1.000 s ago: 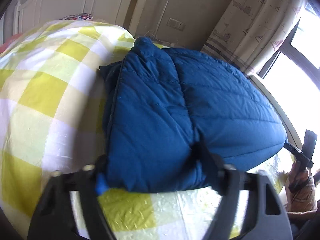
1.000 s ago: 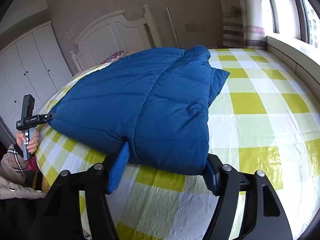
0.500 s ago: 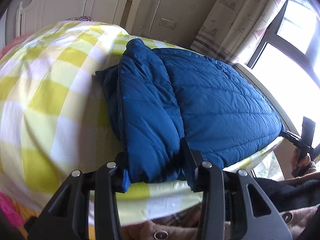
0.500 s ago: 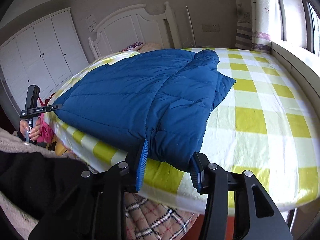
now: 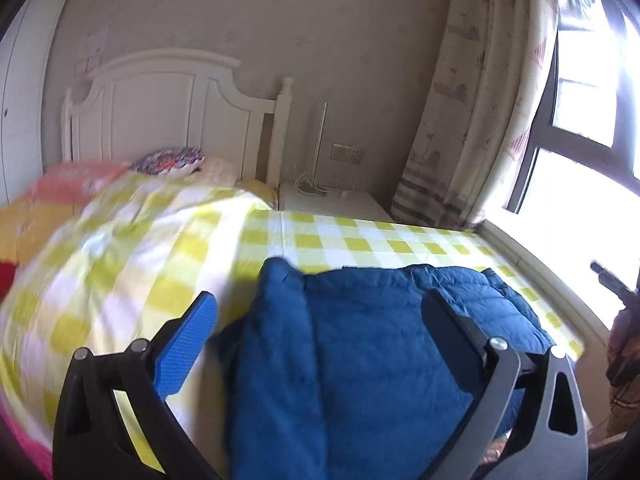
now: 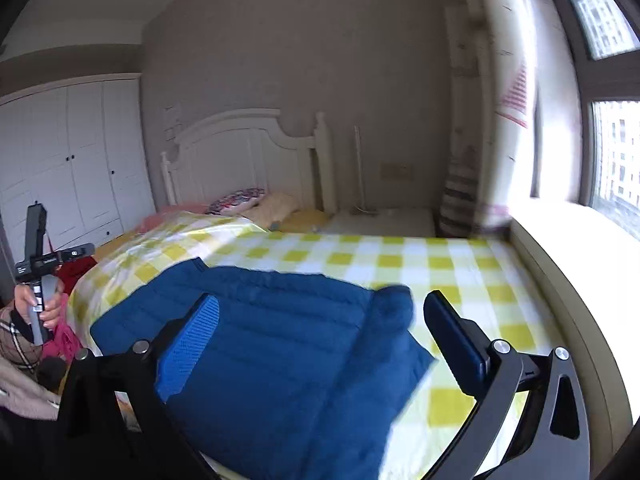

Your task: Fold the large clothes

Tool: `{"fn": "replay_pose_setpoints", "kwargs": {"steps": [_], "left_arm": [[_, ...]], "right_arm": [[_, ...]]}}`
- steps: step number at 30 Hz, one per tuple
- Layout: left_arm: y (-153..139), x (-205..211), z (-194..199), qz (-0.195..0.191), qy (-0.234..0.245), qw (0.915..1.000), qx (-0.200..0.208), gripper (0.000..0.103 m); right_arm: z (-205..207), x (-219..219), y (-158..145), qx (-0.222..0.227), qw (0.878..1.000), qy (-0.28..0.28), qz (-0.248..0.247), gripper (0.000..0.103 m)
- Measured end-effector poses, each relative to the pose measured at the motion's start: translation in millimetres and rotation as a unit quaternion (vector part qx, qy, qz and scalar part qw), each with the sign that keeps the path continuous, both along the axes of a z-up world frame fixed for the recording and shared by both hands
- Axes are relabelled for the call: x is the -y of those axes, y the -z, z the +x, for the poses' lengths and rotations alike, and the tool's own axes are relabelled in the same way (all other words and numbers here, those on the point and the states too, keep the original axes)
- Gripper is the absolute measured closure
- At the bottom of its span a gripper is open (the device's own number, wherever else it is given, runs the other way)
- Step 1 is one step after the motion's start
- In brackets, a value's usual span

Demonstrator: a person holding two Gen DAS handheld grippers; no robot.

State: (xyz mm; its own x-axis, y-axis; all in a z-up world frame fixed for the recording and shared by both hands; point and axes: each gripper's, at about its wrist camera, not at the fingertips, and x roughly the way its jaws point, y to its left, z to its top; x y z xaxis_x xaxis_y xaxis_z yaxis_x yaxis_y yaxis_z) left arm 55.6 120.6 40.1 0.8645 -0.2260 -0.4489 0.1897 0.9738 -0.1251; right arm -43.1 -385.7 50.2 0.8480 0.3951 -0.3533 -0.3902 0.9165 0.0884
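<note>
Both tongs have let go of the blue puffer jacket (image 5: pixel 360 360) since half a second ago: then each pair pinched a near corner of it, now the left tongs (image 5: pixel 320 320) and the right tongs (image 6: pixel 320 320) stand wide apart, gripping nothing, lifted above the garment. The jacket lies folded on the yellow-and-white checked bedspread (image 6: pixel 440 264) at the near edge of the bed, one quilted panel lapped over the other, and its near hem, which a moment ago hung at the mattress edge between the fingers, now rests flat. Both cameras have tilted upward, so the white headboard (image 6: pixel 244 160), the patterned pillow (image 6: pixel 236 202), the curtain (image 5: pixel 480 120) and the white wardrobe (image 6: pixel 72 160) at far left fill more of the view than before. In the right wrist view the left tongs' handle (image 6: pixel 38 264) is seen at the left, held in the person's hand (image 6: pixel 42 304).
</note>
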Motion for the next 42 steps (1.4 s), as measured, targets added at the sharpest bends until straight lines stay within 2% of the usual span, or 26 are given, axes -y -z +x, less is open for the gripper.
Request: {"fn": "replay_pose_setpoints", "kwargs": {"steps": [2,4,6,8,10,12,13,14,15,16,17,21,25,28,30,33,34,35,36,39,40,42], "left_arm": [[2.1,33.1,34.8,0.057,0.009,0.9983,-0.011,0.002],[12.3,67.9,77.3,0.118,0.015,0.9921,-0.039,0.002],[23.5,83.9,105.9,0.141,0.028,0.9873,-0.068,0.003],[40.3,98.1,140.9,0.165,0.043,0.9798,-0.104,0.002],[60.4,102.8,159.5,0.198,0.044,0.9719,-0.119,0.002],[97.7,105.1,184.8,0.224,0.038,0.9629,-0.145,0.002],[127.4,101.1,202.7,0.212,0.048,0.9562,-0.196,0.002],[136.8,96.6,210.2,0.178,0.057,0.9571,-0.221,0.002],[136.9,86.8,214.1,0.137,0.059,0.9630,-0.224,0.002],[136.0,78.0,217.8,0.108,0.061,0.9653,-0.230,0.002],[137.2,74.8,219.2,0.099,0.062,0.9656,-0.232,0.002],[139.9,70.4,217.5,0.098,0.064,0.9669,-0.227,0.002],[140.6,72.4,217.7,0.097,0.064,0.9674,-0.225,0.002],[140.0,75.6,218.4,0.093,0.065,0.9676,-0.226,0.002],[139.5,76.2,219.3,0.088,0.066,0.9678,-0.226,0.002],[139.9,76.6,219.5,0.087,0.066,0.9679,-0.226,0.002],[139.9,76.4,219.8,0.086,0.067,0.9679,-0.226,0.002],[139.8,75.7,219.9,0.084,0.067,0.9680,-0.227,0.002],[139.7,74.6,220.1,0.081,0.067,0.9684,-0.226,0.002],[139.3,71.8,220.7,0.070,0.068,0.9688,-0.228,0.002],[139.2,71.9,220.4,0.070,0.068,0.9688,-0.228,0.002],[138.9,71.3,220.6,0.070,0.068,0.9689,-0.227,0.002]], "right_arm": [[29.4,-44.5,-2.6,-0.012,0.999,-0.025,-0.033,0.004],[66.5,-96.4,7.3,-0.033,0.993,-0.043,-0.103,0.004],[106.3,-136.1,25.4,-0.081,0.984,-0.064,-0.142,0.004],[138.1,-157.5,44.2,-0.132,0.974,-0.085,-0.161,0.004],[157.0,-171.7,69.5,-0.147,0.966,-0.067,-0.202,0.004],[182.1,-171.9,100.7,-0.164,0.958,-0.043,-0.232,0.004],[198.7,-167.3,125.7,-0.201,0.950,-0.040,-0.235,0.004],[210.7,-157.5,136.4,-0.236,0.951,-0.052,-0.192,0.004],[218.5,-144.2,139.1,-0.259,0.954,-0.058,-0.142,0.004],[223.1,-138.9,138.1,-0.264,0.954,-0.060,-0.128,0.004],[223.6,-138.0,138.6,-0.263,0.955,-0.061,-0.126,0.004],[221.0,-142.0,140.5,-0.257,0.954,-0.058,-0.145,0.004],[219.8,-145.0,137.1,-0.260,0.953,-0.059,-0.143,0.004],[216.0,-147.5,121.6,-0.267,0.953,-0.034,-0.135,0.004],[210.1,-150.1,101.6,-0.240,0.964,-0.031,-0.113,0.004],[212.3,-158.8,89.1,-0.194,0.971,0.006,-0.136,0.004],[219.9,-164.8,95.1,-0.189,0.969,0.017,-0.158,0.006],[229.9,-171.4,109.3,-0.199,0.962,0.021,-0.186,0.012],[243.3,-175.7,129.2,-0.232,0.950,0.022,-0.209,0.011],[257.2,-165.8,128.2,-0.257,0.951,0.022,-0.168,0.013],[258.3,-162.2,124.1,-0.257,0.953,0.023,-0.161,0.019],[259.5,-142.0,107.6,-0.245,0.959,0.048,-0.133,0.020]]}}
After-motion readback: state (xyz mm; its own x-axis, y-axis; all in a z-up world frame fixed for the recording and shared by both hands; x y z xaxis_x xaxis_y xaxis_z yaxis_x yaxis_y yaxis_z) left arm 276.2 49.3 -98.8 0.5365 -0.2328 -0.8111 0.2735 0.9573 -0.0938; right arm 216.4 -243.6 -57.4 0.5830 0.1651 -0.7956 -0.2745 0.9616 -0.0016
